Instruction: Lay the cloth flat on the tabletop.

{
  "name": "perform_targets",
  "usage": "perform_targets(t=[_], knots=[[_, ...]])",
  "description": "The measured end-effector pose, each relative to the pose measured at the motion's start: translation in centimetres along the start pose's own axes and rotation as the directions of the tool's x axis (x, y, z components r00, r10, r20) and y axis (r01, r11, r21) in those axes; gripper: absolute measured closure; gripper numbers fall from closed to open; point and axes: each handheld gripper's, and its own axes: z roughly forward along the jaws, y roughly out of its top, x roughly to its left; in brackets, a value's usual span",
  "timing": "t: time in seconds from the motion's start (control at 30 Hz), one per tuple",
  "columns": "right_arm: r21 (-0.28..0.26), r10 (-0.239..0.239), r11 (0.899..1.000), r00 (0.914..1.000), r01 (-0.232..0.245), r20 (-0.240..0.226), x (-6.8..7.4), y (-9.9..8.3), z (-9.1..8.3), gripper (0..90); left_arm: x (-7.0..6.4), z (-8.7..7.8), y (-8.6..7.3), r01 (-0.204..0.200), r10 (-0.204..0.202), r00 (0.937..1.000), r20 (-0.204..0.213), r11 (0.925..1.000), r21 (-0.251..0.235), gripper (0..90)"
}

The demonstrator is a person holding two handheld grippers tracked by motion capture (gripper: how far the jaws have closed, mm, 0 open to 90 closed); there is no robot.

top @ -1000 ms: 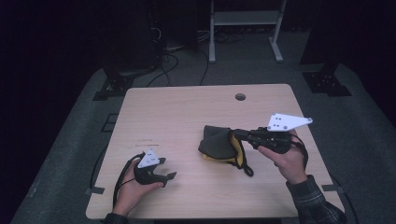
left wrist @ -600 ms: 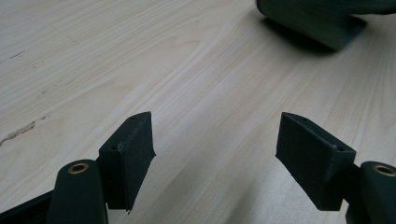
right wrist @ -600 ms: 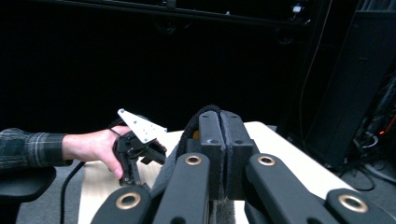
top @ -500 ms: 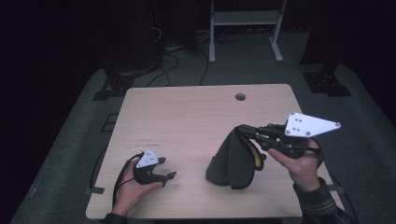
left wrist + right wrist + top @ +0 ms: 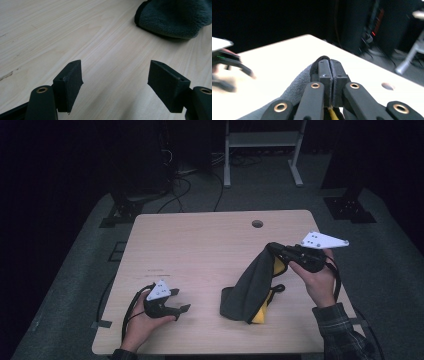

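I had the right gripper (image 5: 274,248) lifted over the right half of the wooden table (image 5: 200,250), its jaws pressed together on the black-bound edge of a dark grey fleece cloth (image 5: 250,287) with a yellow lining. In the right gripper view the pads (image 5: 324,75) met flat with only a thin lip of the hem (image 5: 318,61) between them. That was my main worry: the bite sat at the very edge, and a jerk or a fast swing could have pulled the binding out and dropped the whole piece.

The cloth hung in a slanted drape from the jaws, its lower end resting on the table near the front edge, right of centre. With that end dragging on the wood, any sideways move could have folded it under itself or bunched the yellow side outward, spoiling whatever lay I was after.

The left gripper (image 5: 181,309) rested on the table near the front left, well apart from the cloth, jaws spread wide and holding nothing. In the left gripper view the fleece corner (image 5: 175,20) lay beyond the open jaws, not between them. Had I closed from there, I judged the pads would have met on bare wood. Reaching across too low could also have shoved the corner away instead of catching it.
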Motion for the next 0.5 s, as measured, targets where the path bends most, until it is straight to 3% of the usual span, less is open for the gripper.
perform_targets(t=[0.2,0.27,0.37,0.5], knots=[[0.134,0.052,0.989,0.9945,-0.064,0.091,-3.0,-3.8,2.5,87.1,-1.7,0.9,1.3,-0.03,0.031,0.9983,0.05,0.9994,-0.02,26.7],[0.183,0.072,0.979,0.992,-0.09,0.104,-3.8,-4.9,3.3,79.0,-2.7,1.4,1.9,-0.05,0.052,0.9956,0.078,0.9984,-0.026,26.9],[0.192,0.096,0.974,0.9882,-0.118,0.12,-4.5,-5.4,3.4,68.6,-4.4,2.4,2.7,-0.074,0.078,0.9883,0.131,0.9966,-0.035,28.8],[0.163,0.109,0.978,0.9876,-0.126,0.114,-4.4,-5.2,2.5,63.9,-6.7,4.1,3.3,-0.102,0.105,0.9744,0.198,0.9944,-0.03,32.7]])
